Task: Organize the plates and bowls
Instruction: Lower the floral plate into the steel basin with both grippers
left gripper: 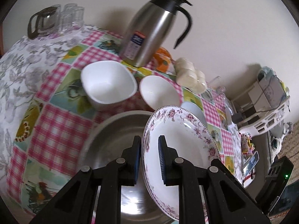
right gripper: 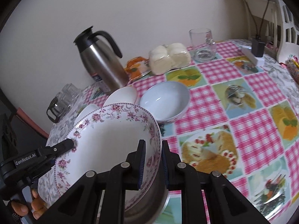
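There is one white plate with pink flowers round its rim (left gripper: 179, 141), held up over a big round silver metal pan (left gripper: 119, 130). Both grippers hold it at once. The left gripper (left gripper: 149, 158) is closed tight on one side of the rim, and the right gripper (right gripper: 152, 162) is closed tight on the other side. The plate is tilted, not flat, with its hollow side facing up toward the cameras.

Behind it on the table sit three bowls: one square white bowl (left gripper: 108, 84), one round white bowl (left gripper: 158, 91) and one round pale blue bowl (right gripper: 164, 100). All three stand with their open side up.

There is one tall shiny steel jug with a black lid and handle (right gripper: 101, 59), one clear glass mug (right gripper: 202, 44), one glass pot with a dark handle (left gripper: 43, 23) and one clear bag of white buns (right gripper: 170, 57). The pink checked tablecloth with food pictures (right gripper: 243, 112) covers the table.

White letters on the left gripper, seen from the right camera, read "GenRobot.AI". The jug has a blue label, too blurry to read. Fingers of a hand (right gripper: 35, 203) grip the left gripper's handle.
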Available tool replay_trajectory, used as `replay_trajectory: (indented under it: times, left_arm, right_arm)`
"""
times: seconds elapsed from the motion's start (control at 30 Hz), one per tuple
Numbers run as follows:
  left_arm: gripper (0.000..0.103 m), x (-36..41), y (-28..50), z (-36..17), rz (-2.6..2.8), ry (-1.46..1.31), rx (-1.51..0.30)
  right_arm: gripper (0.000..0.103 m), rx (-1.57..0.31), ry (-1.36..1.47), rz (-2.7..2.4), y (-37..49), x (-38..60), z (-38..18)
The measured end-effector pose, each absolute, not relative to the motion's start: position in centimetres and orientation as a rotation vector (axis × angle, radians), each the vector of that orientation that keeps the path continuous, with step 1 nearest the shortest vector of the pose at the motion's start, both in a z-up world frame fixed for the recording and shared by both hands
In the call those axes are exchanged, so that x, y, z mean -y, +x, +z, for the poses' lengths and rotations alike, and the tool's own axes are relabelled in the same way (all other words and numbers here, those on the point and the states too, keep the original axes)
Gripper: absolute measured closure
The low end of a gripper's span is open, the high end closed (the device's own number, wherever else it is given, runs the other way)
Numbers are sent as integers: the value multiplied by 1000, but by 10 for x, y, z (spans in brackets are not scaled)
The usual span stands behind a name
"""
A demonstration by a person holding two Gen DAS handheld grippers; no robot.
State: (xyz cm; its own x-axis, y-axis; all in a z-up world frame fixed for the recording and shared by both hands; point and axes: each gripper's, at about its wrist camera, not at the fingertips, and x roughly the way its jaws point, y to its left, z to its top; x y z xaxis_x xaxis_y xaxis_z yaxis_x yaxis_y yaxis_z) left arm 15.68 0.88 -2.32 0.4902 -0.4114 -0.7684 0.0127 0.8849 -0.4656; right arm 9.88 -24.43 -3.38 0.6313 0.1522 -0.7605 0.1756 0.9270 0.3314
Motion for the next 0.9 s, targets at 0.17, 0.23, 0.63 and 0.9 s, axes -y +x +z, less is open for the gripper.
replay_trajectory:
  times: [0.17,0.23,0.63,0.9]
  left_arm:
    - [85,-26,159,-31,-224,-430,-1055]
    - [85,-30,160,-35,-209,-432,-1068]
    - [85,-28,163,-59,-170,-411,-1152]
    - [85,-21,165,-73,-151,-382,-1208]
  right_arm:
    - [85,-924,374,10,106,224,-43]
    - [85,-939,368,14,108,217,-48]
    - [85,-1019,340,-9,114,211,-70]
    - [85,-1054,337,-24,118,214,-81]
